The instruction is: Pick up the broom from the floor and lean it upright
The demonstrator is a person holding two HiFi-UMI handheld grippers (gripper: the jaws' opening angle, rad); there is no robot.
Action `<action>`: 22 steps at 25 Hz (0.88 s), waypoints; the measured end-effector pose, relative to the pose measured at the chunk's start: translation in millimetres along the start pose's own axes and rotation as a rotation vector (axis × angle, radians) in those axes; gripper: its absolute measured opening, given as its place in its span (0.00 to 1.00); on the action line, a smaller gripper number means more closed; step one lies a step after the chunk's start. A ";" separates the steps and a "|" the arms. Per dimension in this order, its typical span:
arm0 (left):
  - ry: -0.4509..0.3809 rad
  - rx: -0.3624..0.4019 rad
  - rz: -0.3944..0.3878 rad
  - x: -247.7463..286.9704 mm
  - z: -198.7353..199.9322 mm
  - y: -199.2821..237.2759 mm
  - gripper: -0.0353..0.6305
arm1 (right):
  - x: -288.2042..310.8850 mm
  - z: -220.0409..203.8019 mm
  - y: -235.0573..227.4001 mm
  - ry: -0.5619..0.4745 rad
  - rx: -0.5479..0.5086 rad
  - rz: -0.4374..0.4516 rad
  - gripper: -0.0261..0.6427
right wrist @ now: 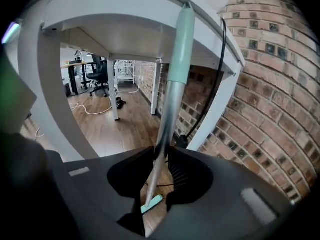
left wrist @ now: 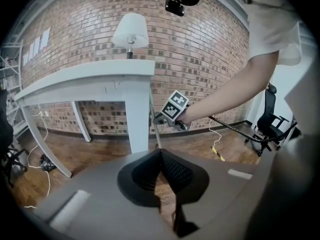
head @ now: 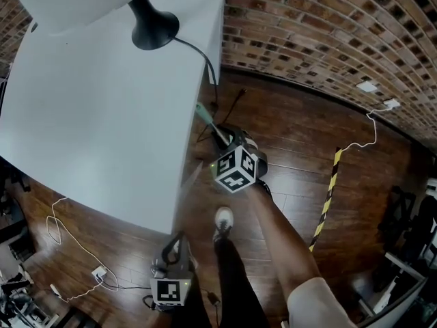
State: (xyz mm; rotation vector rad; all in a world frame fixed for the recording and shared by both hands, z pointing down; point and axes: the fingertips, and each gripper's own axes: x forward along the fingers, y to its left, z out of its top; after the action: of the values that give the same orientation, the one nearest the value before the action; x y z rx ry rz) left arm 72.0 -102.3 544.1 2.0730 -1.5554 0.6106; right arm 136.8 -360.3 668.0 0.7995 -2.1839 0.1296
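Observation:
The broom [right wrist: 172, 84] stands upright, a silver shaft with a mint-green grip whose top leans against the edge of the white table [right wrist: 125, 21]. Its mint head [right wrist: 151, 204] rests on the wood floor. My right gripper [right wrist: 161, 156] stands open around the shaft, with a narrow gap on one side. In the head view the green grip [head: 203, 113] pokes up beside the table corner [head: 198, 80], just beyond the right gripper [head: 229, 143]. My left gripper [head: 179, 243] hangs low near the person's legs, shut and empty [left wrist: 160, 153], pointing towards the broom shaft [left wrist: 154, 124].
A lamp [left wrist: 130, 31] stands on the table, its black base [head: 153, 22] and cord near the corner. A brick wall [head: 328, 26] runs behind. A yellow-black strip [head: 328, 197] and white cables [head: 68, 241] lie on the floor. An office chair [left wrist: 272, 121] is at the right.

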 end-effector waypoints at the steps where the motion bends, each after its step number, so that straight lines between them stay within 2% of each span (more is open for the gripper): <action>1: -0.003 -0.001 0.001 -0.9 -0.4 1.2 0.05 | 0.8 0.8 -0.5 0.001 -0.002 -0.001 0.20; 8: 0.000 -0.006 0.006 -4.4 -5.6 7.2 0.05 | -2.4 0.5 -4.8 -0.027 0.009 -0.016 0.20; 12: -0.010 -0.004 -0.005 -3.1 -6.5 3.5 0.05 | -0.3 -0.4 -5.6 -0.026 0.025 0.001 0.25; 22: -0.007 -0.005 -0.014 -4.2 -11.4 -6.6 0.05 | -0.3 -2.9 -10.4 -0.029 0.034 -0.008 0.25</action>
State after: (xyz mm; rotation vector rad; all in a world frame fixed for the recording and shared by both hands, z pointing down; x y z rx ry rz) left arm 76.5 -90.6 549.9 2.0825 -1.5435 0.5951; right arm 144.9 -367.5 668.0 0.8341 -2.2104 0.1522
